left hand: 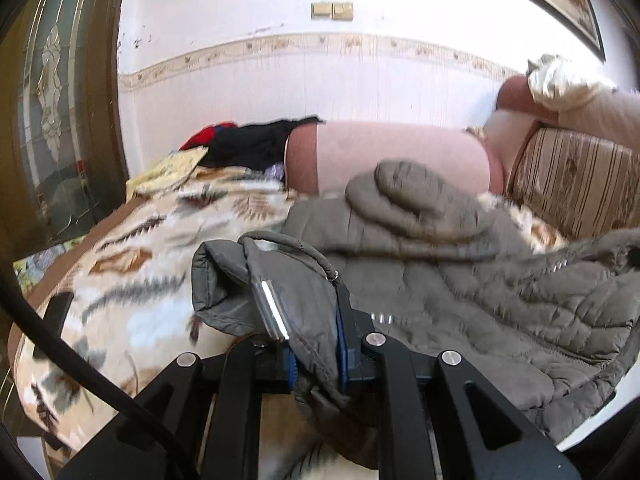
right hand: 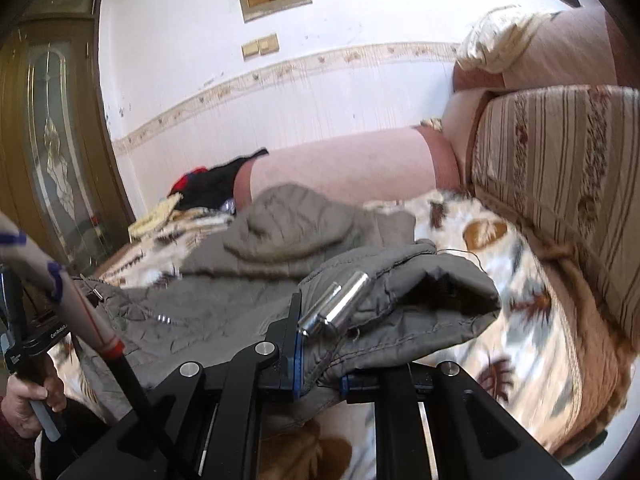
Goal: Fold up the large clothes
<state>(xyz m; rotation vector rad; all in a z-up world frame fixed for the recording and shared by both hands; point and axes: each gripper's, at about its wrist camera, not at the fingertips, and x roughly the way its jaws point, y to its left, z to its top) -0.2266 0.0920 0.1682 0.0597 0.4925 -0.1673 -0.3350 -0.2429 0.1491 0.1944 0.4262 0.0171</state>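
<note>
**Both hem corners of a quilted jacket pinched and raised over a sofa**

Nearest each camera, the left hand-held gripper (left hand: 316,344) is clamped on one corner of the grey quilted jacket (left hand: 460,280), and the right hand-held gripper (right hand: 320,364) is clamped on the opposite corner, beside two metal cord ends (right hand: 340,312). The jacket's body lies spread on the patterned blanket (left hand: 132,280) covering the sofa, its hood (left hand: 416,200) bunched at the far end near the pink bolster (left hand: 400,152).

To fold well, the two corners should probably travel together at equal height toward the hood, keeping the hem taut so that the padding doubles without creasing.

Count: one jacket, two grippers, one blanket, one bolster, one pile of dark and red clothes (left hand: 240,140) beyond, against the wall.
</note>
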